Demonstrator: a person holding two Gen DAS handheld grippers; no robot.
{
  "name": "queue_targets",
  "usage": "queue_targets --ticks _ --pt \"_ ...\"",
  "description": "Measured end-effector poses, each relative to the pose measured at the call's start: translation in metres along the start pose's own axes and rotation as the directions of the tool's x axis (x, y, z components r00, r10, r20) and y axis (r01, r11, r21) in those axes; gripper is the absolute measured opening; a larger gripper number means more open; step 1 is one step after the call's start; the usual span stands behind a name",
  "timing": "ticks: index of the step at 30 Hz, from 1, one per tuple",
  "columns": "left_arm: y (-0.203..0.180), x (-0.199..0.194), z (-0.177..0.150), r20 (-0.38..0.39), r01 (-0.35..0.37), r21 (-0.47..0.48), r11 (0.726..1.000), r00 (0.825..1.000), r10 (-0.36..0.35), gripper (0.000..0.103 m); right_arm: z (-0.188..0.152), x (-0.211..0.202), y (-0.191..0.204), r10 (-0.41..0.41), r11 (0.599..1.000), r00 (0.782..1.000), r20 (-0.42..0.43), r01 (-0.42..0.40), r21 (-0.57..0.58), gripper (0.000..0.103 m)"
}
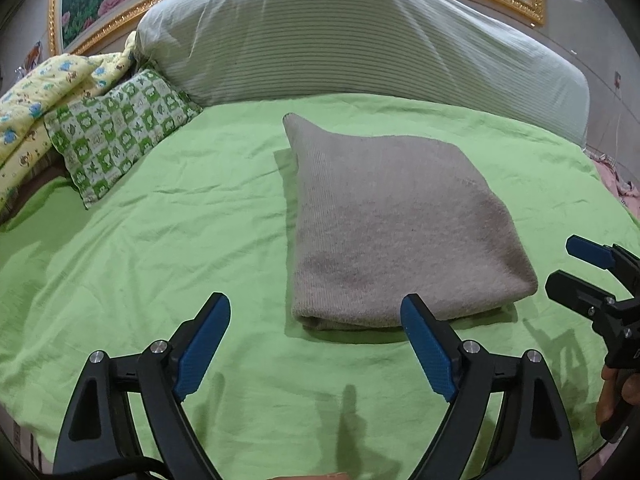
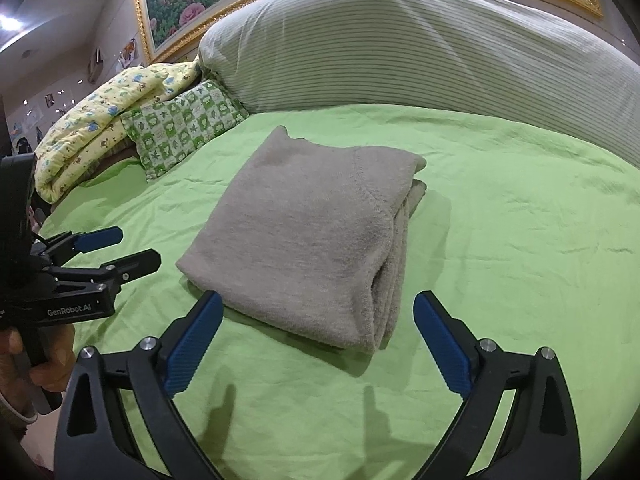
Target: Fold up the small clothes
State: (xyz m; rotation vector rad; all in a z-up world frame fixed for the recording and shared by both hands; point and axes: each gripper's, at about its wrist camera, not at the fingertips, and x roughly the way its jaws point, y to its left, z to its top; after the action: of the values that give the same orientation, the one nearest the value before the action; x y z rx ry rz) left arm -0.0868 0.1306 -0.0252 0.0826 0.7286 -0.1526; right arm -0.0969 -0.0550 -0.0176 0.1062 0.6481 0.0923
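I see the grey sweater [image 2: 308, 232] folded in a neat stack on the green bed sheet [image 2: 520, 240]. My left gripper [image 1: 316, 344] and right gripper [image 2: 318, 344] both have jaws wide open, holding nothing. I think this fold is done; next I should fetch another piece.

Home bedroom: bed with green sheet [image 1: 160, 240], striped bolster [image 1: 340, 40], checked pillow [image 1: 120, 132], yellow printed quilt [image 1: 36, 96], gold-framed floral painting [image 2: 180, 12] on wall.
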Motion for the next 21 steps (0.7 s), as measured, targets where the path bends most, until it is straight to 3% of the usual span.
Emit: queue_targets --ticks 10,21 --pt "-0.006 0.013 -0.007 0.025 0.038 -0.010 0.999 0.999 -0.038 0.089 -0.007 0.010 -0.009 -0.002 1.000 0.999 0.050 0.001 0.022 0.100" --pt "-0.008 0.024 -0.011 -0.005 0.004 0.000 1.000 1.000 -0.004 0.090 -0.017 0.019 -0.009 -0.006 1.000 0.999 0.034 0.006 0.000 0.103"
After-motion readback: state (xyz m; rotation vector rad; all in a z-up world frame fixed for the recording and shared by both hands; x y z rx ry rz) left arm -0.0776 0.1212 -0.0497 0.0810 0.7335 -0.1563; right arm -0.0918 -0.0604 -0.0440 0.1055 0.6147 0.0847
